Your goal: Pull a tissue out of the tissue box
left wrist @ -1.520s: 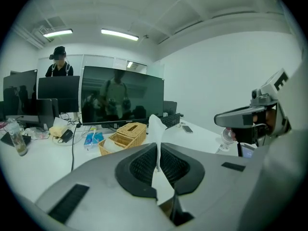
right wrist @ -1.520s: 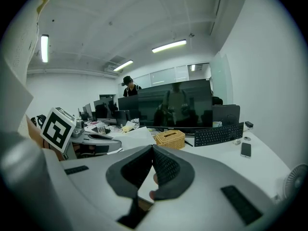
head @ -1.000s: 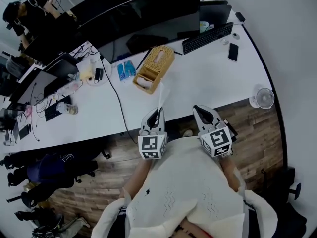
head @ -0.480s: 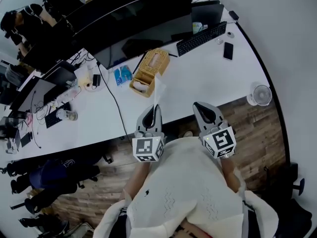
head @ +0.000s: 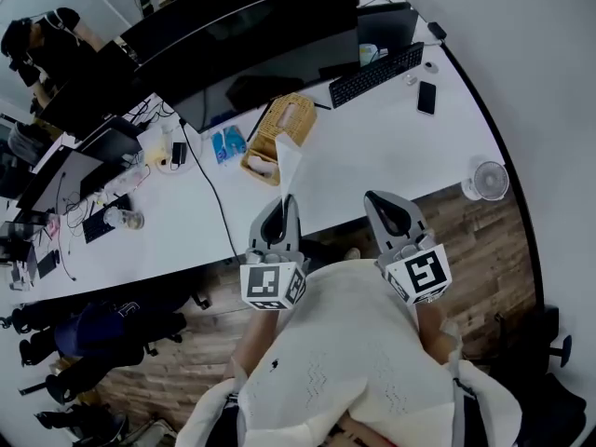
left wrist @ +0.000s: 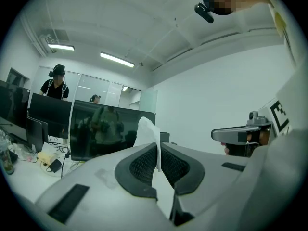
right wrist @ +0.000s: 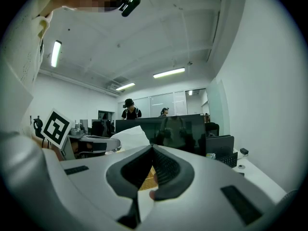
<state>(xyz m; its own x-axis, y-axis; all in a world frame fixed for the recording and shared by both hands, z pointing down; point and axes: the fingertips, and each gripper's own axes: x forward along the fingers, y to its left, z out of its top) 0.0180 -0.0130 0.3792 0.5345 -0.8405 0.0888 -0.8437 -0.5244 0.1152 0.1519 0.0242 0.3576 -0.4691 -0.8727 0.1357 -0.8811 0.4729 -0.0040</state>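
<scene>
A woven tissue box (head: 279, 130) lies on the white desk (head: 391, 152) in front of the monitors. My left gripper (head: 282, 209) is held above the desk's front edge, shut on a white tissue (head: 287, 168). In the left gripper view the tissue (left wrist: 146, 134) is pinched between the dark pads (left wrist: 139, 165) of the left gripper (left wrist: 158, 149), and its free end stands above them. My right gripper (head: 386, 203) hovers beside it to the right, jaws closed with nothing between them. The right gripper view shows the shut right gripper (right wrist: 152, 151), the tissue (right wrist: 129, 135) and the left gripper (right wrist: 91, 143) at left.
Dark monitors (head: 270, 49) line the back of the desk. A black keyboard (head: 376, 63), a phone (head: 426, 98) and a small fan (head: 486, 181) sit to the right; blue packets (head: 223, 143), cables and clutter lie to the left. Other people (head: 42, 40) stand beyond the monitors.
My left gripper has kept hold of the tissue and drifted slightly left and back toward me, away from the box. The right gripper has hardly moved.
</scene>
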